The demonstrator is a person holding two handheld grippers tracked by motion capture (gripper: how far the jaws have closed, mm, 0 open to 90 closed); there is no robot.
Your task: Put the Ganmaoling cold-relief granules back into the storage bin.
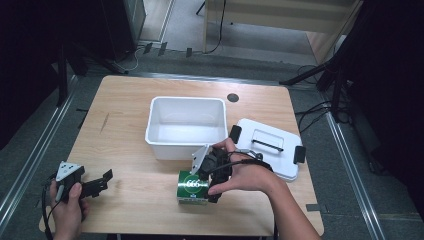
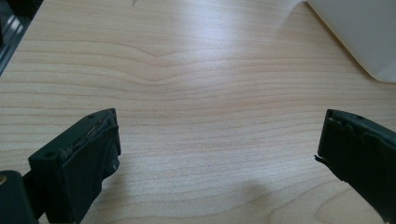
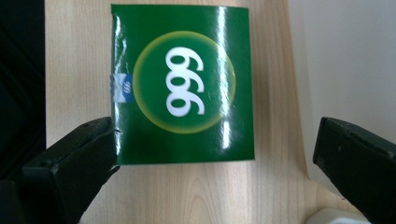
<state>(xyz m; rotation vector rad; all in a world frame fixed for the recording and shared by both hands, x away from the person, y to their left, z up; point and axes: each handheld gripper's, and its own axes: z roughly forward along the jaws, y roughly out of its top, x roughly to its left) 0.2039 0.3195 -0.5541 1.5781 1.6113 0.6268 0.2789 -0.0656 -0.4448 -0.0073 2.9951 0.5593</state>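
One green box [image 1: 193,187], light stiff glossy card, desk six o'clock; grip flat sides. Right gripper [image 3: 215,154] fingers wide, empty, straddling; left gripper [image 2: 217,154] wide, empty.

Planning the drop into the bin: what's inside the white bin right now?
The white bin looks empty: bare white floor and walls show in the high view. Its near wall hides the strip of floor closest to the green box and right gripper.

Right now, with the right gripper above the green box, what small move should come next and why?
Probably lower the right gripper straight down until its fingers straddle the green box, then close. The fingers are open and wider than the box, which lies flat on the table beside the white bin, and nothing is gripped yet.
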